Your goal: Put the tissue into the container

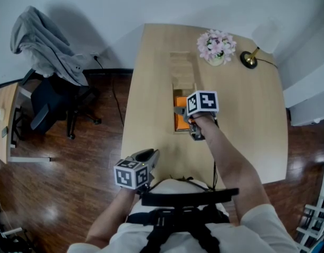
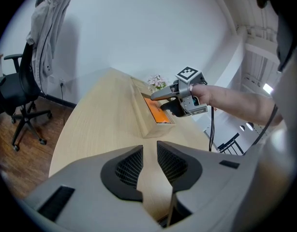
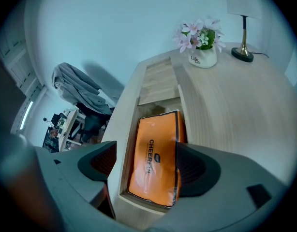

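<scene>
An orange tissue pack point(image 1: 180, 121) point(image 3: 153, 158) lies flat in the near end of a long wooden container point(image 1: 182, 70) point(image 3: 158, 81) set in the table. My right gripper point(image 1: 182, 112) point(image 3: 146, 163) hovers just over the pack with its jaws open wide. One jaw stands outside the container's left wall and the other over the pack's right edge. The left gripper view shows the pack point(image 2: 158, 112) inside the container point(image 2: 143, 117) under that gripper. My left gripper point(image 1: 151, 153) point(image 2: 149, 146) hangs at the table's near edge, jaws almost together, holding nothing.
A pot of pink flowers point(image 1: 217, 47) and a brass lamp point(image 1: 250, 58) stand at the table's far right. An office chair with a grey garment point(image 1: 46, 46) is on the floor at left. A black cable point(image 1: 213, 173) runs by the right forearm.
</scene>
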